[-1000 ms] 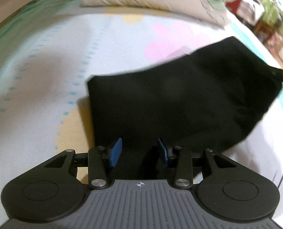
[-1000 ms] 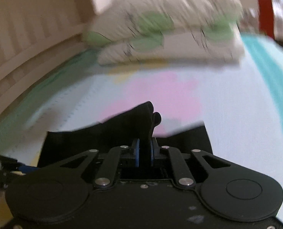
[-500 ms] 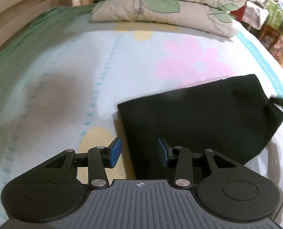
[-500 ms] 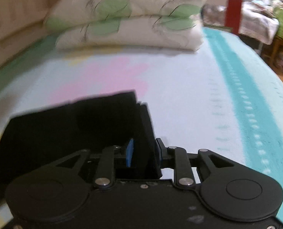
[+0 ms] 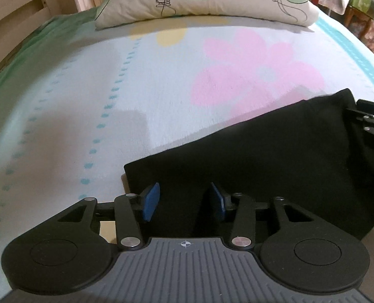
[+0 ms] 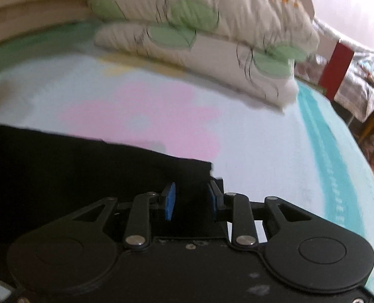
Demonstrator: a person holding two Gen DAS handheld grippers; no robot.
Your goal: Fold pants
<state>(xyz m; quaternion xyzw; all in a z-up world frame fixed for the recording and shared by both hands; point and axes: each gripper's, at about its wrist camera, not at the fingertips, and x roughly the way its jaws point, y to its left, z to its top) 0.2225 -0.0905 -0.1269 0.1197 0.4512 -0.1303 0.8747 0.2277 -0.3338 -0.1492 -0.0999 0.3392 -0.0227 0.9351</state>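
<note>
Left wrist: pants (image 5: 275,166) on floral bedsheet (image 5: 136,80) (2 pillows (image 5: 199,2) behind); both jaws opening, gripping nothing.

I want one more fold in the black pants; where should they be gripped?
Probably the two near corners of the black pants, approaching low from the near edge. They lie flat, and there the layered edges are exposed, one before each hand-held gripper.

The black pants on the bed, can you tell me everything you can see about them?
The black pants look like soft, plain dark cloth, folded into a flat, roughly rectangular bundle. They lie on the pale flowered bedsheet, partly covering its pink flower. The left gripper and right gripper sit at opposite ends, jaws opening, with cloth between the blue pads but not pinched.
</note>
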